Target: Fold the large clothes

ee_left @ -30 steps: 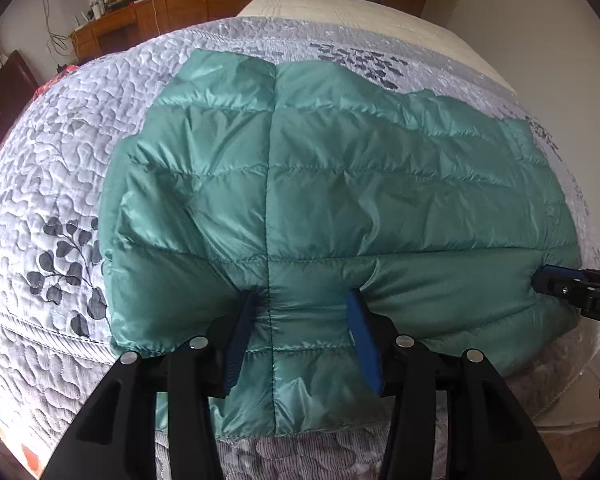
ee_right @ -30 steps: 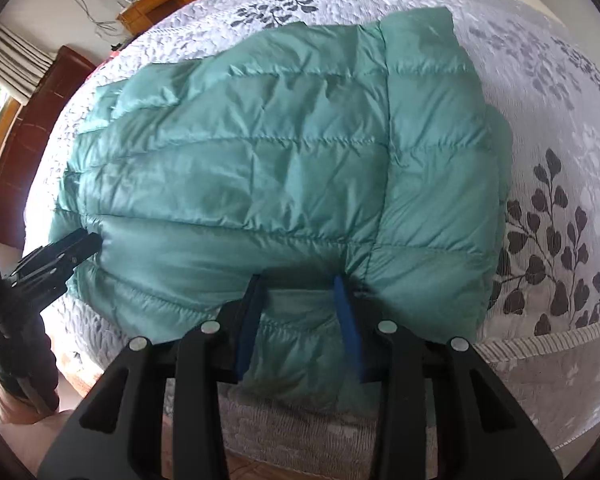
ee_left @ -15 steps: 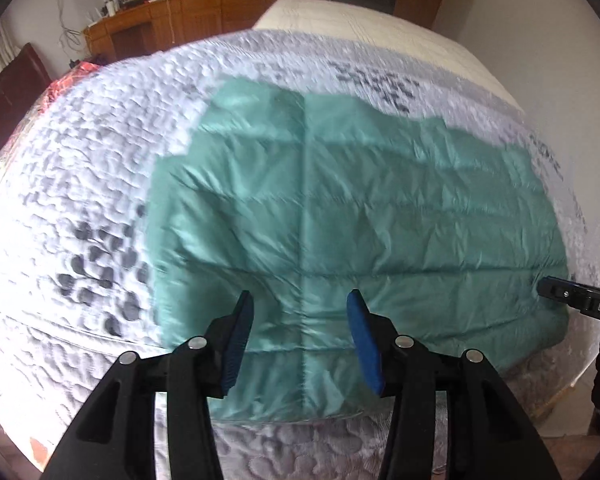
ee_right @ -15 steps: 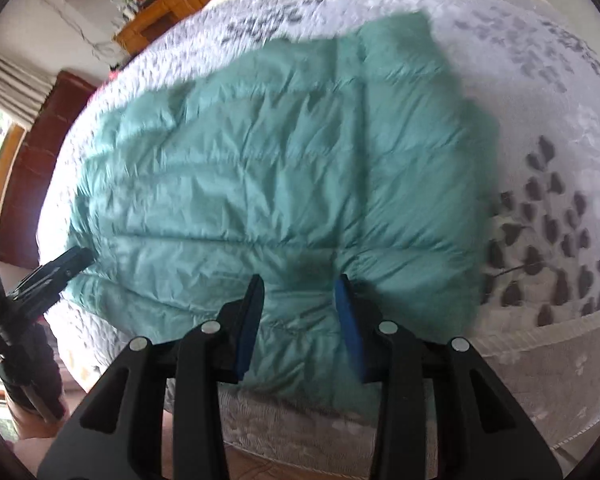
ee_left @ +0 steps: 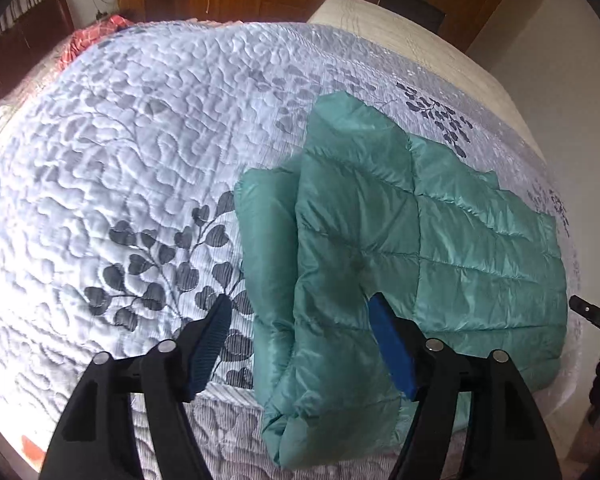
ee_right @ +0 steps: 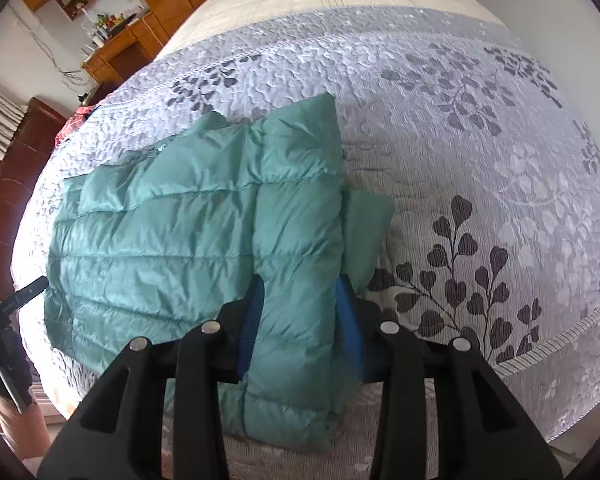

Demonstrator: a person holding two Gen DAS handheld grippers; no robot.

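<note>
**Folding the Jacket: First Fold Laid, Further Folds Outstanding**

Lying on the bed [ee_left: 140,140] near its front edge, the green puffer jacket [ee_left: 440,240] appears folded once into a quilted block. The left gripper [ee_left: 300,344] is opening, its pads clear of the fabric between them. The right gripper [ee_right: 300,320] grasps the jacket's near end. Judgement: further folding and final tidying remain.
</note>
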